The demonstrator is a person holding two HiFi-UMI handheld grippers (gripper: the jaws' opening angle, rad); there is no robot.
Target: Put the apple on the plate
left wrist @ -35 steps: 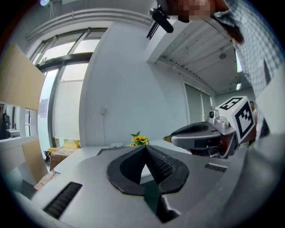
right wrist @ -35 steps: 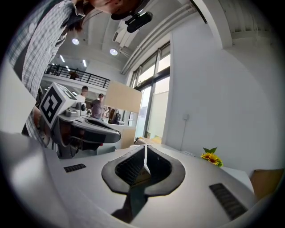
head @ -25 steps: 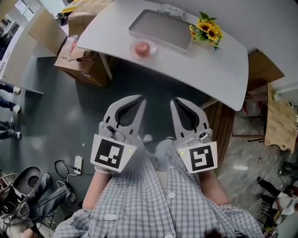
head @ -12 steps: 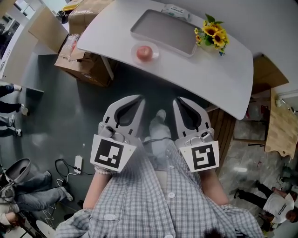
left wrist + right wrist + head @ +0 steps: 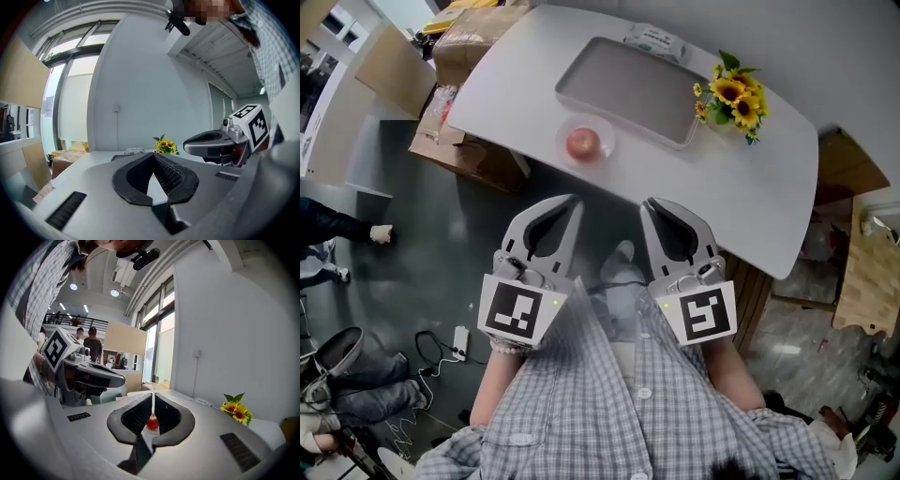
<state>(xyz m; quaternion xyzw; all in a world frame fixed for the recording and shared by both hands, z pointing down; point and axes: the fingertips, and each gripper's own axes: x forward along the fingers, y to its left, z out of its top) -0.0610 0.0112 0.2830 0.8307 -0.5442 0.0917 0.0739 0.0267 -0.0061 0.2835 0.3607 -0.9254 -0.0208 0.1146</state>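
- Since the apple (image 5: 584,142) already sits on the plate (image 5: 563,152), near the front edge of the table (image 5: 750,159), a bump could roll it off.
- Left gripper (image 5: 574,199) & right gripper (image 5: 650,203): both closed tight, holding nothing, well back from the table.
- Poking in w/ closed jaws might shove the plate.

Illumination is bright and even from tall windows (image 5: 70,108) and ceiling spotlights (image 5: 115,293), shadows are soft, and both gripper views show fisheye curvature with dark corners.

Head view steeply down, gripper views level, sharing sunflowers (image 5: 732,95)
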